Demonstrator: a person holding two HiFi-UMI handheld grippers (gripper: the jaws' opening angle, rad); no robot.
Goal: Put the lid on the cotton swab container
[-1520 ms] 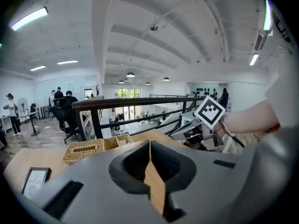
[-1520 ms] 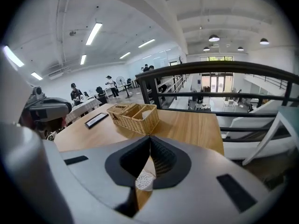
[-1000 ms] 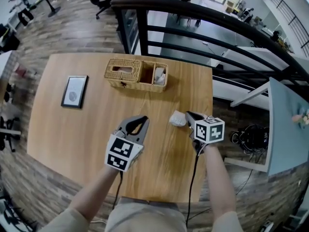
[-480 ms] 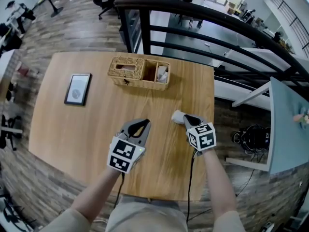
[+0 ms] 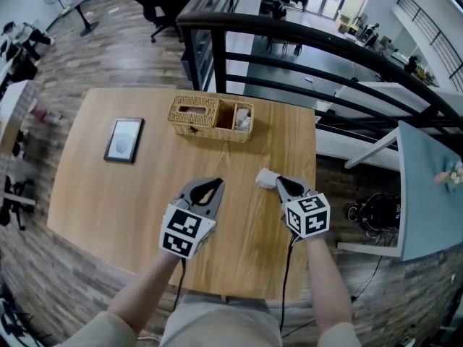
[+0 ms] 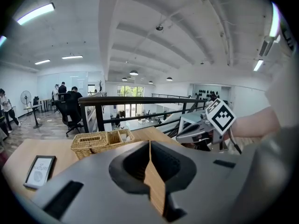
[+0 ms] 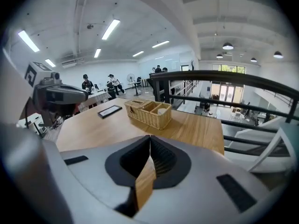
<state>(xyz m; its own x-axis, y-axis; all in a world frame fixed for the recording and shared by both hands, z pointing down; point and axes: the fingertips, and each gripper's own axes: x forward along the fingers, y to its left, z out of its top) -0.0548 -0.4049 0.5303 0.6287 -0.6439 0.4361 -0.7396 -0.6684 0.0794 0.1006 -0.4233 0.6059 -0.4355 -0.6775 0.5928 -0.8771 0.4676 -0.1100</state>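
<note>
A small white container-like thing (image 5: 265, 179) lies on the wooden table (image 5: 145, 194), just left of the tip of my right gripper (image 5: 279, 182); I cannot tell whether it is the cotton swab container or its lid. My right gripper (image 7: 150, 143) is shut with nothing in it. A hand's width to its left, my left gripper (image 5: 210, 182) hovers over bare wood. Its jaws (image 6: 149, 146) are shut and hold nothing. Neither gripper view shows the white thing.
A wicker basket (image 5: 194, 120) with compartments stands at the far middle of the table, something white in its right compartment (image 5: 243, 119). A framed picture (image 5: 124, 139) lies at the far left. A black railing (image 5: 304, 63) runs behind the table; its right edge drops off.
My right gripper has drawn back slightly toward me beside the white thing, which stays in place. The left gripper has hardly moved. The head view has shifted a little.
</note>
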